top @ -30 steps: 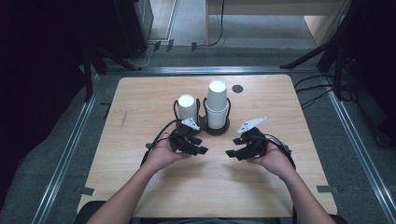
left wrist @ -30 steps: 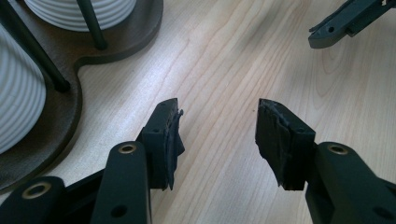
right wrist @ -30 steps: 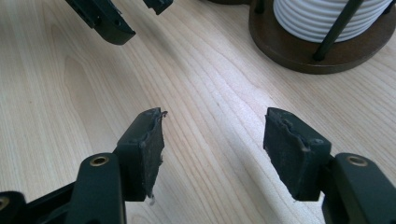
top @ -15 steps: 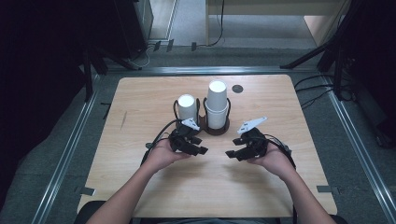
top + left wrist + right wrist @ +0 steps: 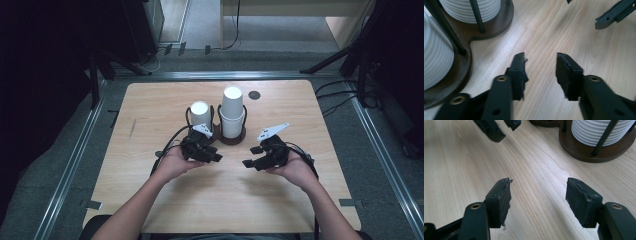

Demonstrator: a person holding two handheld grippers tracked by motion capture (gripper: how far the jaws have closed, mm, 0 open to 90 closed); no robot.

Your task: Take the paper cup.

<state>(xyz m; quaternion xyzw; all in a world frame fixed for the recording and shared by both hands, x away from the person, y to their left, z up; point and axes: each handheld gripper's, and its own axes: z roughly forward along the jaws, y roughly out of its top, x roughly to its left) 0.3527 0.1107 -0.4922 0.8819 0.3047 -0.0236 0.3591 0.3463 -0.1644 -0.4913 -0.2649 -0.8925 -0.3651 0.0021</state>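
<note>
Mid-frame, the left gripper [image 5: 216,156] and right gripper [image 5: 248,163] hover spread and empty, the left's jaws just narrowing; either should square up to the paper cups [image 5: 233,111] before pinching a rim.

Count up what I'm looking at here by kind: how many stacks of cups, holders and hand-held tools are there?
White cup stacks, left stack and right stack: 2
Brown cup holder: 1
Black hand-held tools, left tool and right tool: 2
Total: 5
</note>
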